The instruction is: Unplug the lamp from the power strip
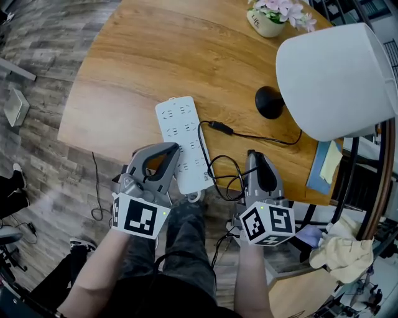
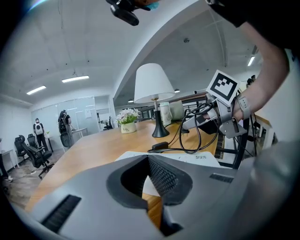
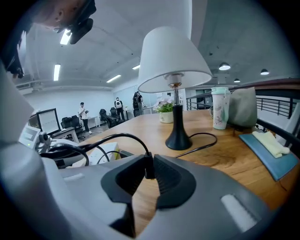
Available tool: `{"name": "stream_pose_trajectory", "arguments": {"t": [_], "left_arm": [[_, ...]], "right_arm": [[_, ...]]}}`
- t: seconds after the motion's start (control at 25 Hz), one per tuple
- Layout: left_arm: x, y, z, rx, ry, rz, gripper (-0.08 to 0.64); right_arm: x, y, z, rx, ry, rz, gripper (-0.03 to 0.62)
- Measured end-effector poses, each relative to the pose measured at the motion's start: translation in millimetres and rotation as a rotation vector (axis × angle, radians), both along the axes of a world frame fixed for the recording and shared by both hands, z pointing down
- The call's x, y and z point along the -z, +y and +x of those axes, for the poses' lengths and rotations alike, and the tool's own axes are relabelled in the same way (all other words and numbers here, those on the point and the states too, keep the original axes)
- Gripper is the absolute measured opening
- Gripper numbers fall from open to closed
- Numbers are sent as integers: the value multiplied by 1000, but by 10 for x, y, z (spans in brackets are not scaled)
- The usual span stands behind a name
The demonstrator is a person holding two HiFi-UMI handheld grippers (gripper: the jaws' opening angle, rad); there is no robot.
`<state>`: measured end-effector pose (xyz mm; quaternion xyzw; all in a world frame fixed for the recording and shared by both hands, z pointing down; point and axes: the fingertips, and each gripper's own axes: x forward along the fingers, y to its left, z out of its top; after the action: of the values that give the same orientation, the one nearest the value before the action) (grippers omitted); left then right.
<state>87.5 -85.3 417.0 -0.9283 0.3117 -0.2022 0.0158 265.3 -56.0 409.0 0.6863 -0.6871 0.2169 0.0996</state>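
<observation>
A white power strip (image 1: 180, 133) lies on the wooden table (image 1: 124, 74) near its front edge. The lamp (image 1: 336, 81) with a white shade stands at the right. Its black cord (image 1: 261, 136) runs past an inline switch (image 1: 221, 128) and loops towards my right gripper (image 1: 252, 155). In the right gripper view, that gripper (image 3: 150, 161) is shut on the cord's black plug (image 3: 149, 171), which is clear of the strip (image 3: 101, 152). My left gripper (image 1: 171, 150) sits at the strip's left edge. Its jaws (image 2: 147, 157) meet at the tips with nothing between them.
A flowerpot (image 1: 270, 18) stands at the table's far side. A blue folder (image 1: 320, 168) with yellow notes lies at the right edge, and a cup (image 3: 219, 108) is beside the lamp. A yellow cloth (image 1: 345, 254) lies below at the right. The person's legs are under the front edge.
</observation>
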Motion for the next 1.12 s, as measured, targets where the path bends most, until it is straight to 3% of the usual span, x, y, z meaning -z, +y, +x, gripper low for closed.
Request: {"name": "stream_pose_trajectory", "arguments": {"t": [0.28, 0.52, 0.64, 0.84, 0.96, 1.12], "left_arm": [[26, 58, 63, -5, 1, 7, -6], [75, 83, 97, -7, 7, 16, -6], [115, 85, 120, -11, 10, 25, -6], [156, 100, 143, -9, 24, 24, -6], [167, 116, 139, -6, 40, 25, -5], [178, 98, 118, -1, 44, 28, -6]], "right_arm": [[-55, 121, 456, -96, 16, -12, 67], [-202, 211, 498, -80, 75, -85, 69], [-299, 264, 465, -15, 142, -203, 69], [-309, 296, 414, 177, 358, -408, 92], [-255, 317, 449, 264, 474, -488, 104], [-165, 342, 452, 351, 561, -589, 121]]}}
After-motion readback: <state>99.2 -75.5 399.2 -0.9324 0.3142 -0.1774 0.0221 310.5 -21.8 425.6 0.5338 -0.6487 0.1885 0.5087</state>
